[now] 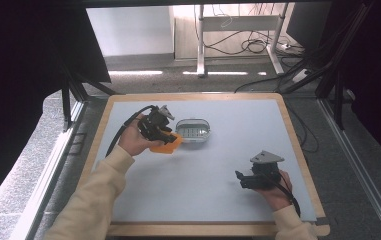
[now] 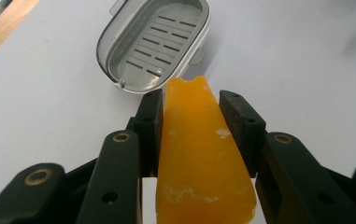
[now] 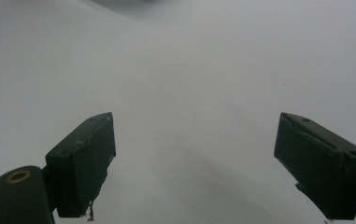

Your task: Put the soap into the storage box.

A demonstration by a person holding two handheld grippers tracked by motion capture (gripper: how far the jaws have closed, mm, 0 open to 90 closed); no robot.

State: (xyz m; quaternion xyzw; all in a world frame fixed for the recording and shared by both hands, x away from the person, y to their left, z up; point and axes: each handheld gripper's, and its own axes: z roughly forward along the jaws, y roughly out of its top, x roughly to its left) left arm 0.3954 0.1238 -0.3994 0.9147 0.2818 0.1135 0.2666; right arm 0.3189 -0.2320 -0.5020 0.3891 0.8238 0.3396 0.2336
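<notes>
- On our white table, the left claw squeezes the soap.
- We should lower it gently into the dish.
- Our right claw is open.

Soap bar before soap dish (dish on table).

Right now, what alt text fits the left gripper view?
The left gripper clamps an orange soap bar between its two black jaws. Just beyond the bar's tip, an open grey soap dish with a slotted tray sits on the white table.
</notes>
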